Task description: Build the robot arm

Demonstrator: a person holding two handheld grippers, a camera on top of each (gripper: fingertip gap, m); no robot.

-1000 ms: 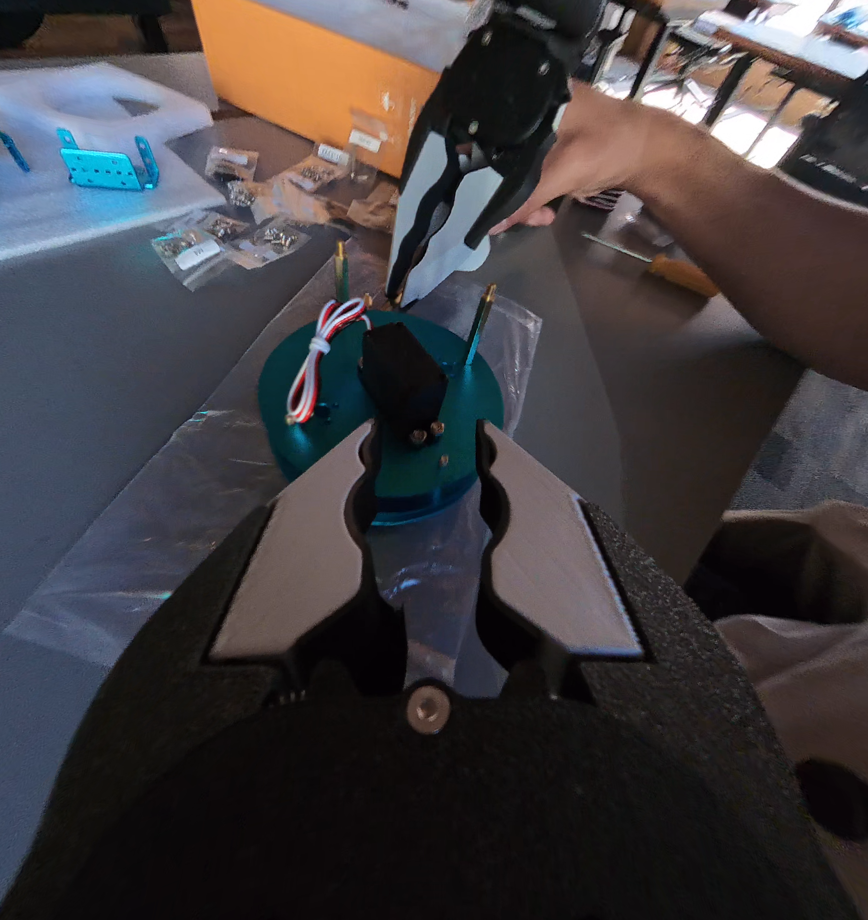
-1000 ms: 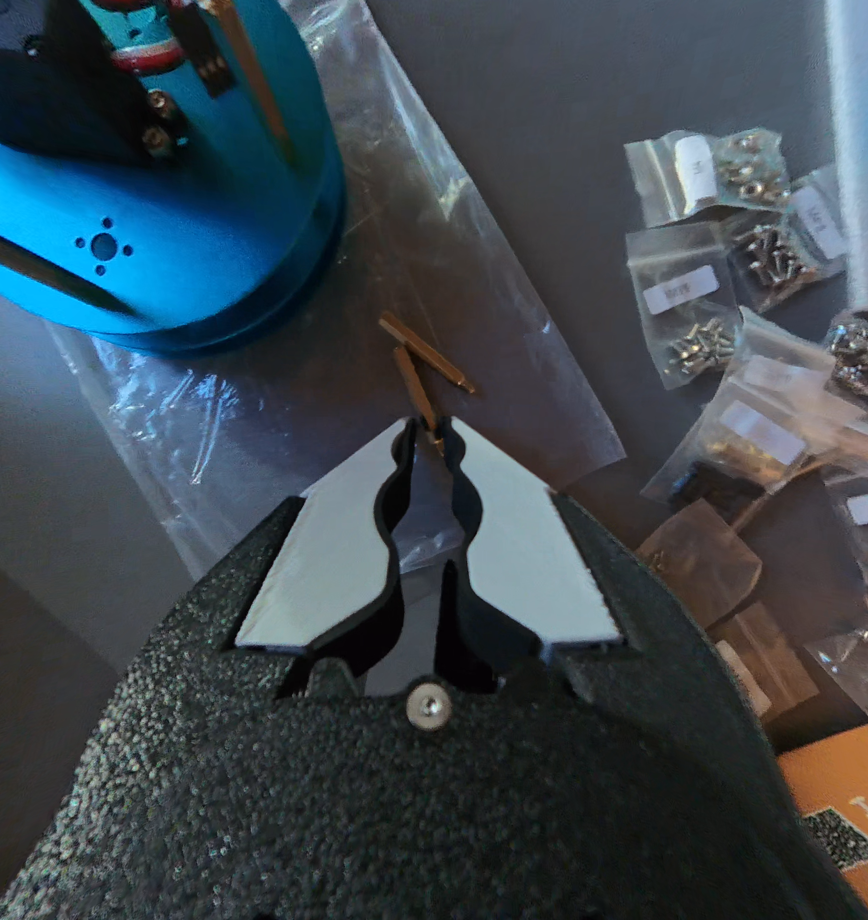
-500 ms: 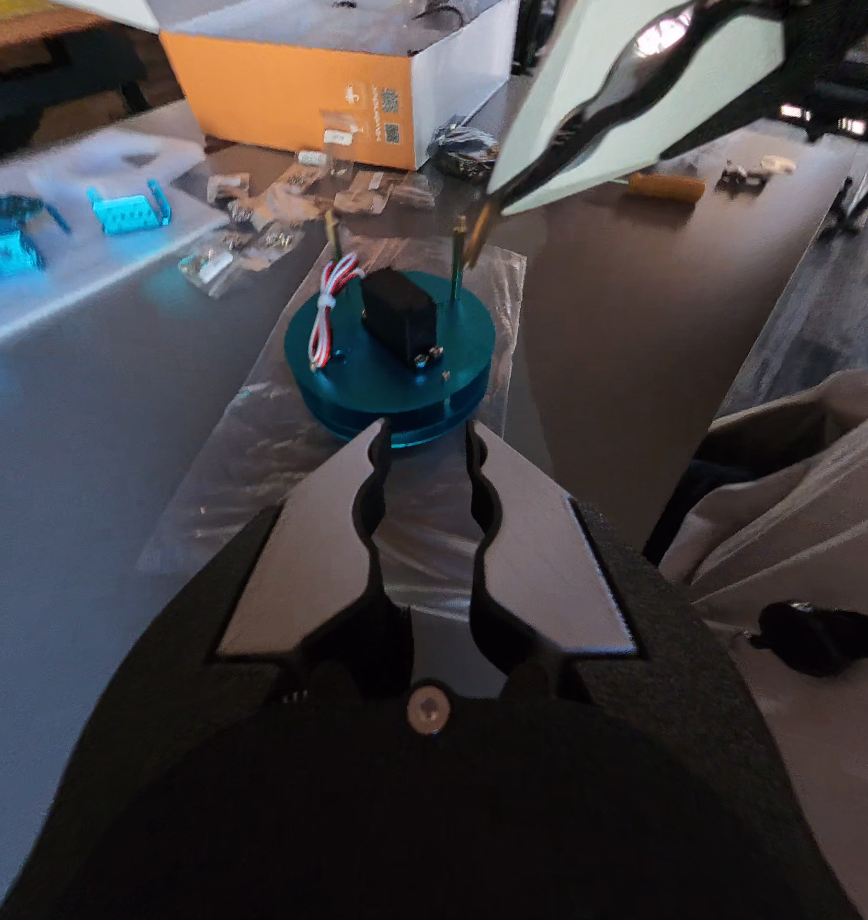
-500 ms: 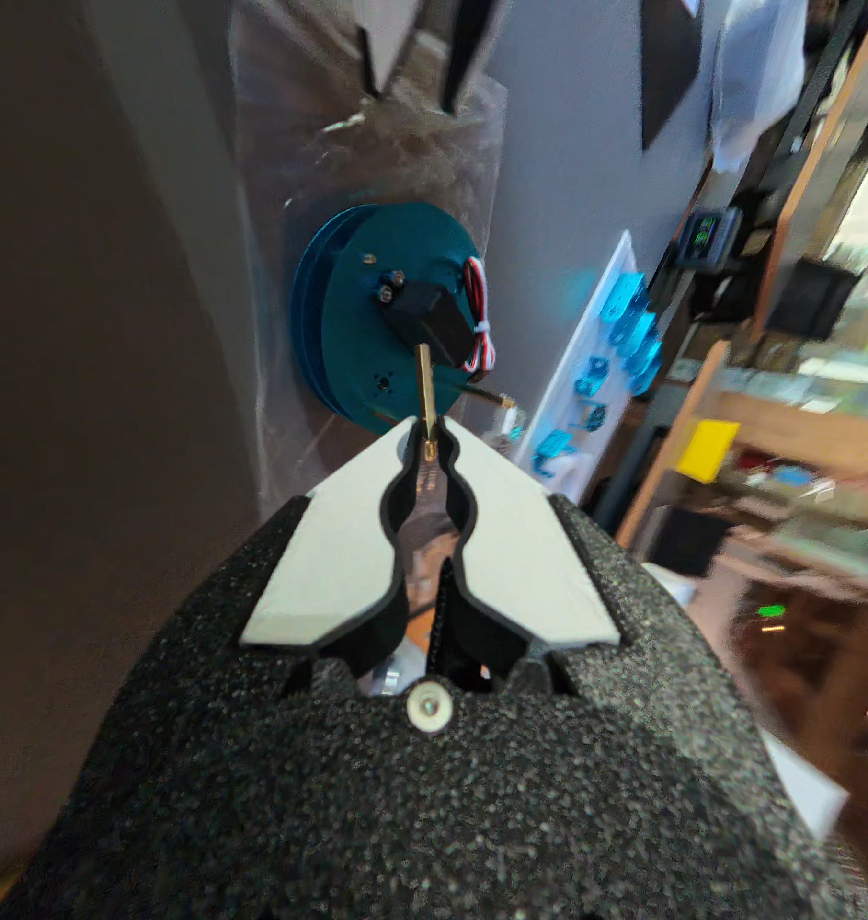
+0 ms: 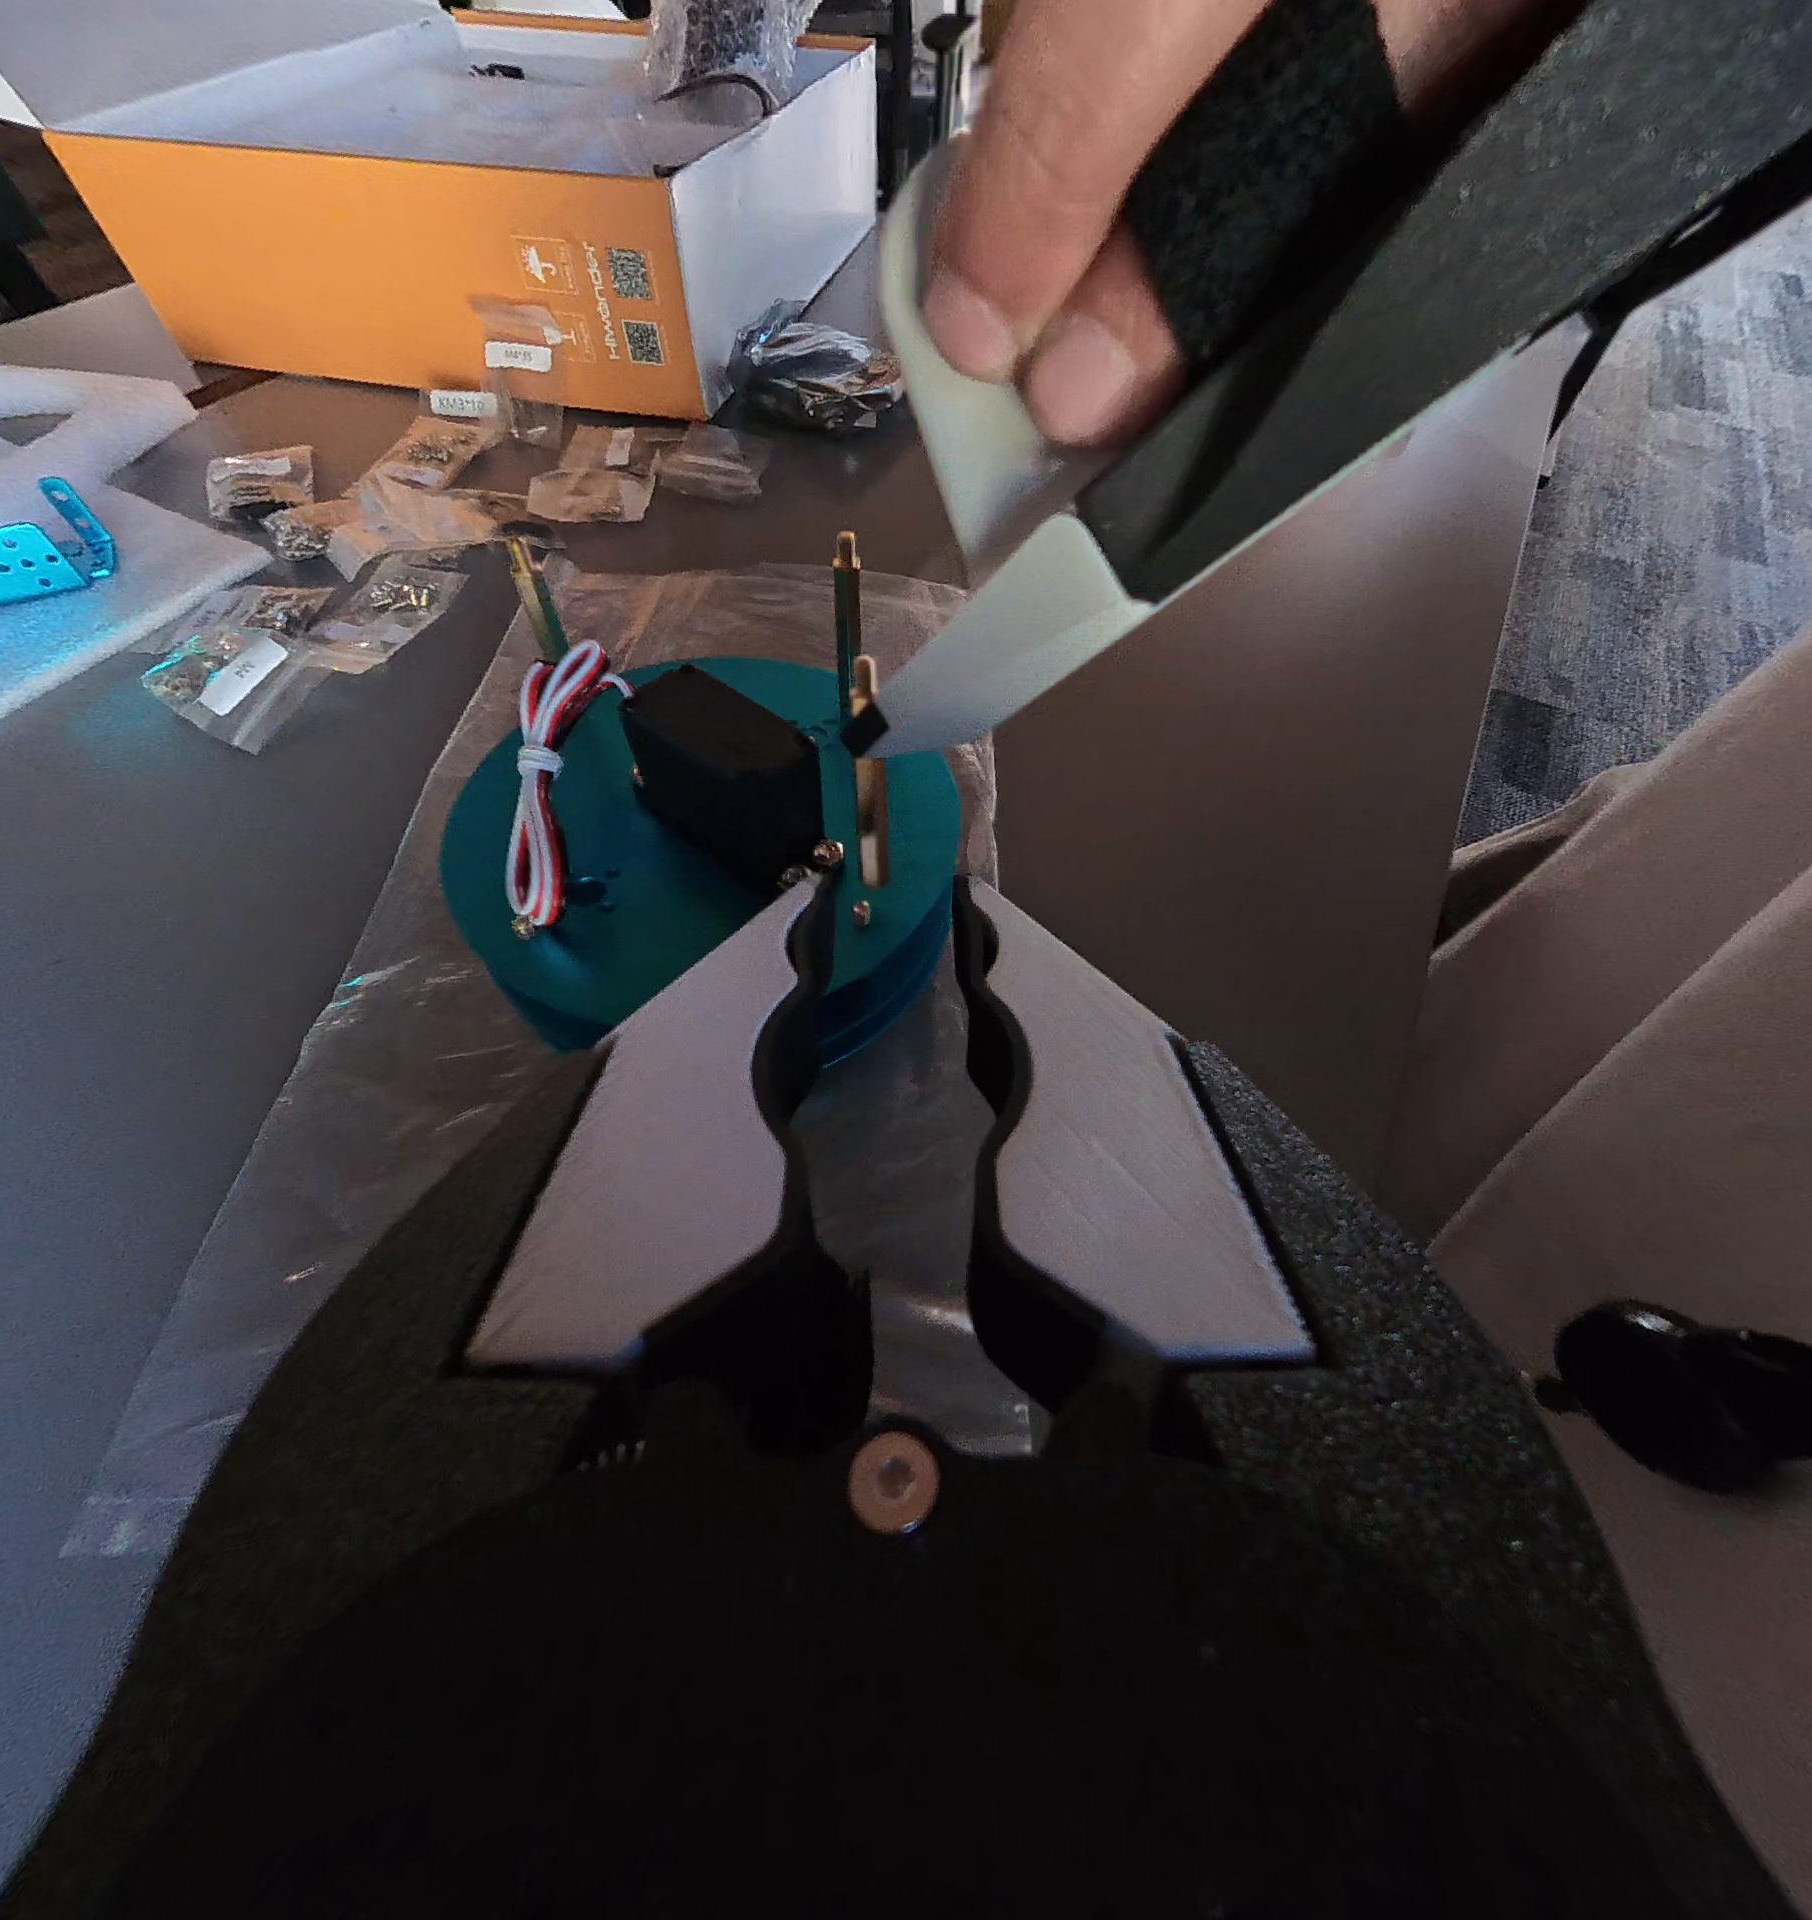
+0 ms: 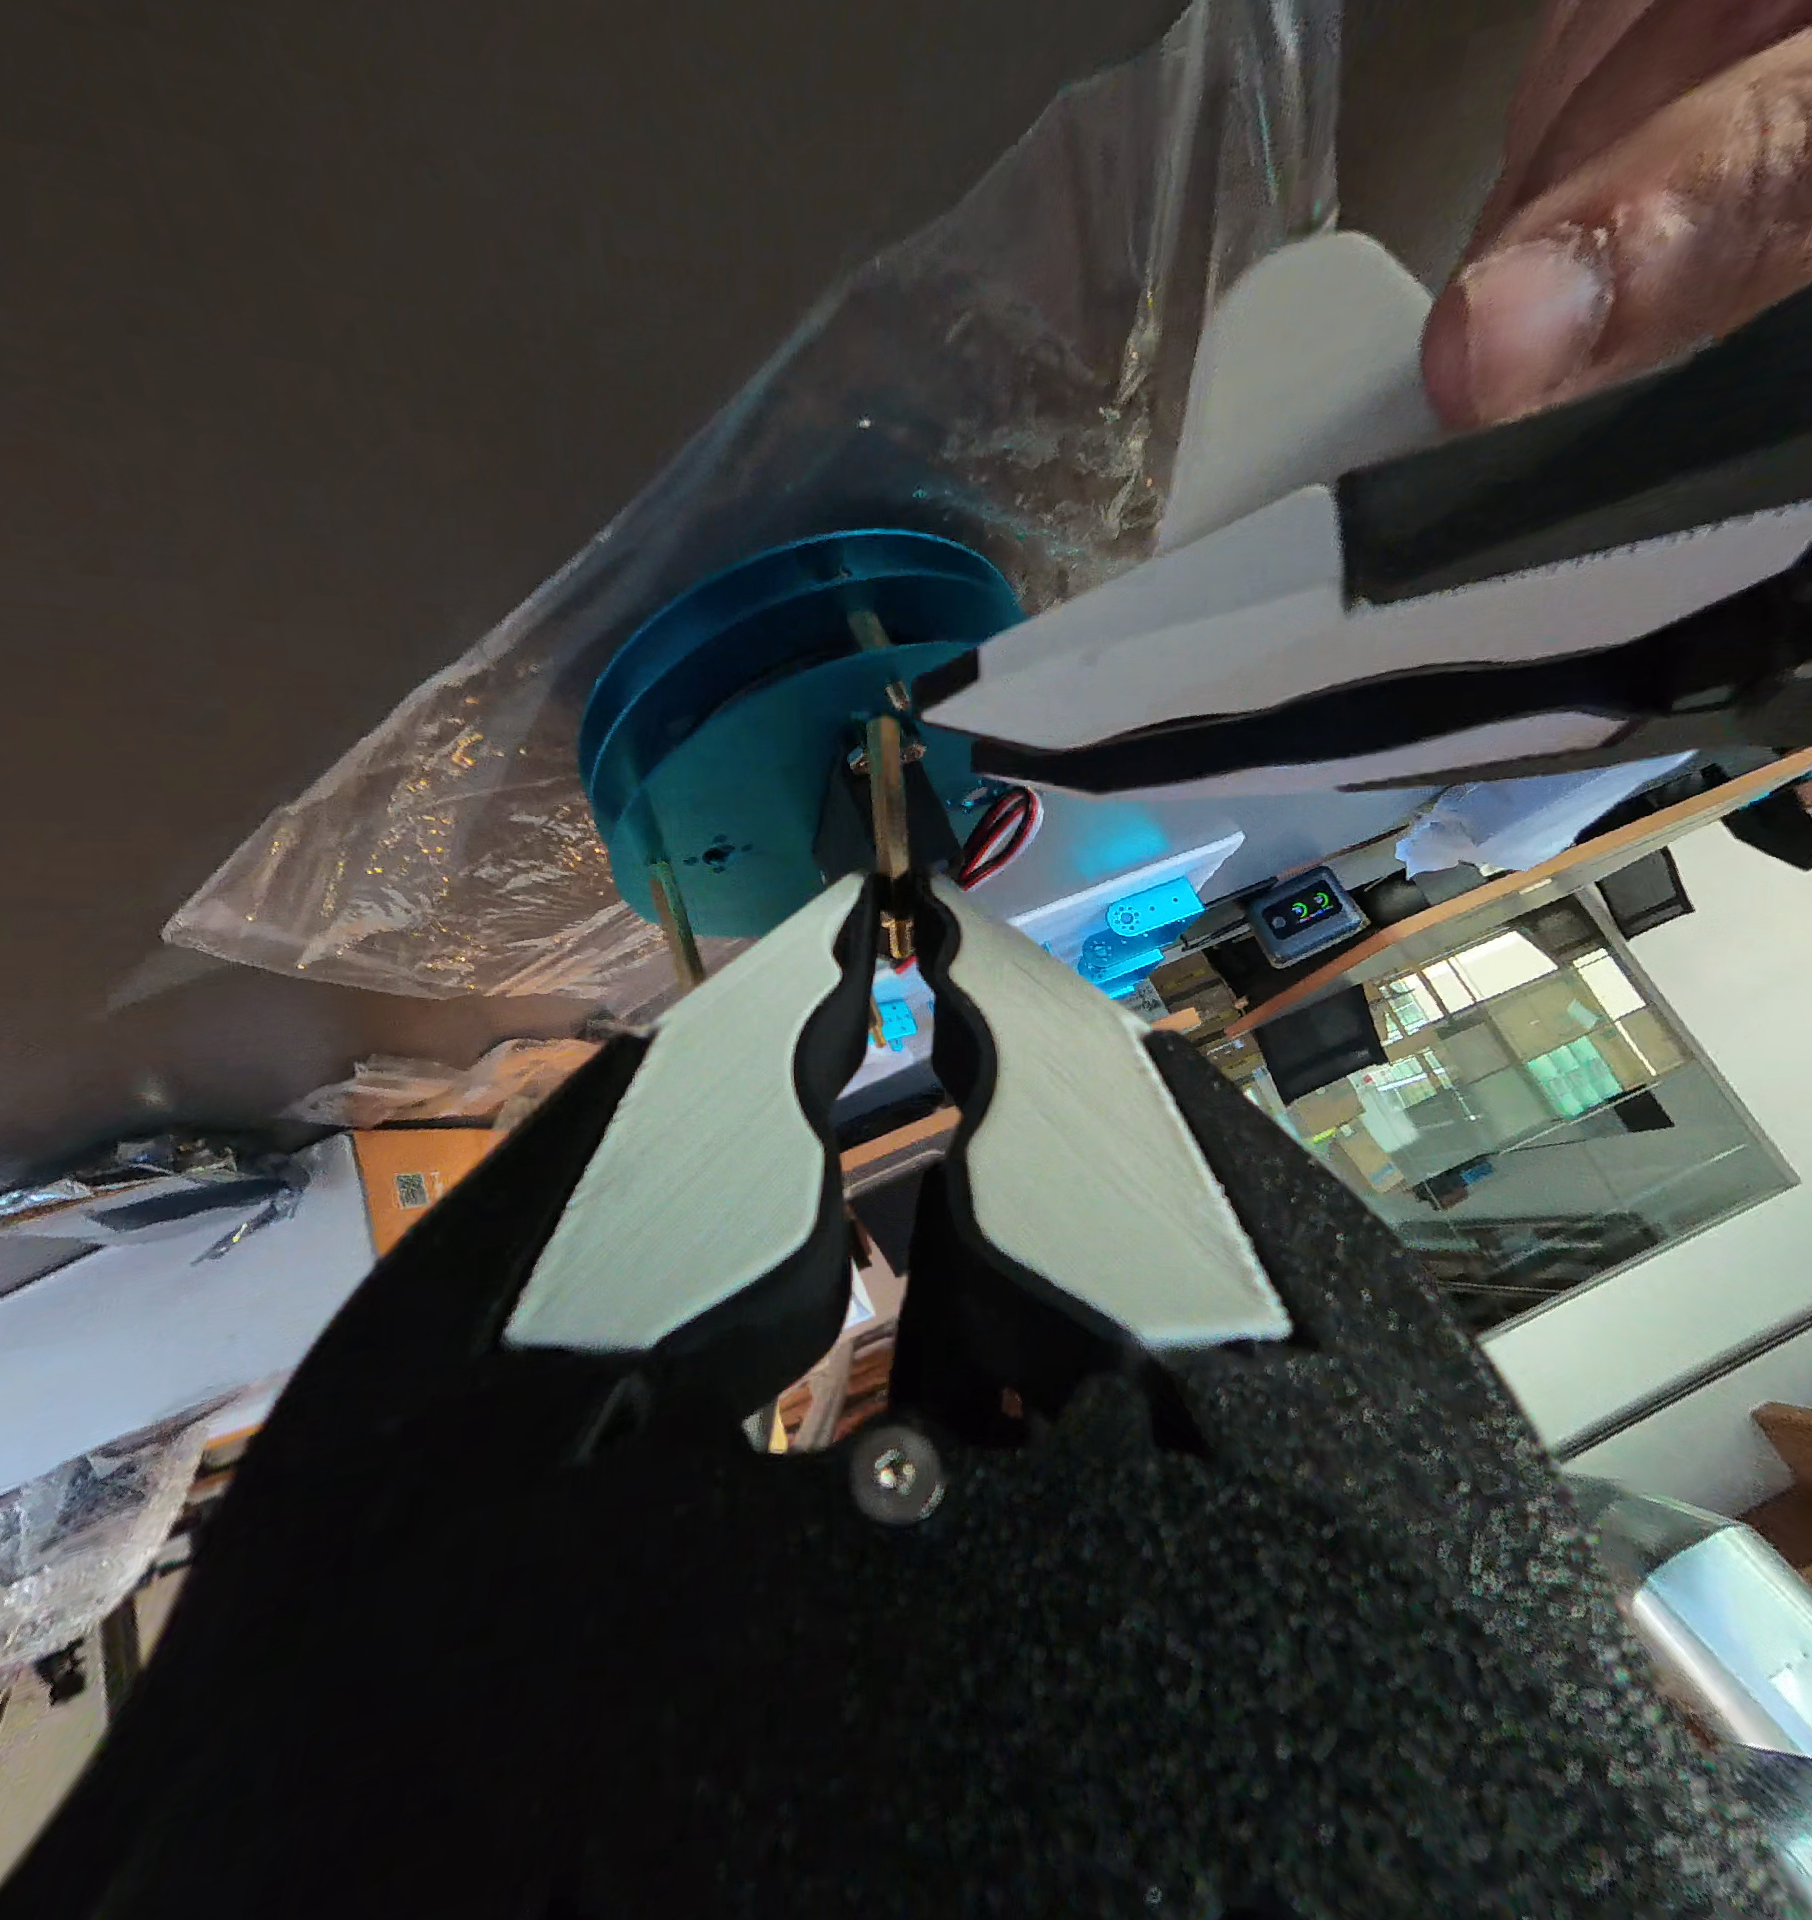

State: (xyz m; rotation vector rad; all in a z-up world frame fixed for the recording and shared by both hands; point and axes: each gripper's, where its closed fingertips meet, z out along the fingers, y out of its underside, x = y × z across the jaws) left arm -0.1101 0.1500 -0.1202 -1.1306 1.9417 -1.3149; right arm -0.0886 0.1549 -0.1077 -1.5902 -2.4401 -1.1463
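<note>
Left wrist view: left tongs (image 5: 886, 894) gape empty just before the round teal metal disc base (image 5: 611, 894) on a clear plastic sheet (image 5: 382, 1101) over the grey surface (image 5: 154, 883), orange cardboard box (image 5: 362, 260) behind; right tongs (image 5: 866, 732) pinch a slim brass standoff post (image 5: 869, 821) upright on the disc. Right wrist view: the thin post (image 6: 889, 821) could tilt, slip the pinch, miss its hole; office shelves, glass partition behind.

My left gripper (image 5: 886, 894) has pale grey, wedge-shaped fingers (image 5: 673, 1122) edged inside with wavy black pads, set in a grainy black body with one silver screw (image 5: 893, 1480) at its centre. My right gripper (image 6: 897, 894) matches it. A black strap (image 5: 1255, 177) crosses my right hand (image 5: 1078, 208).
</note>
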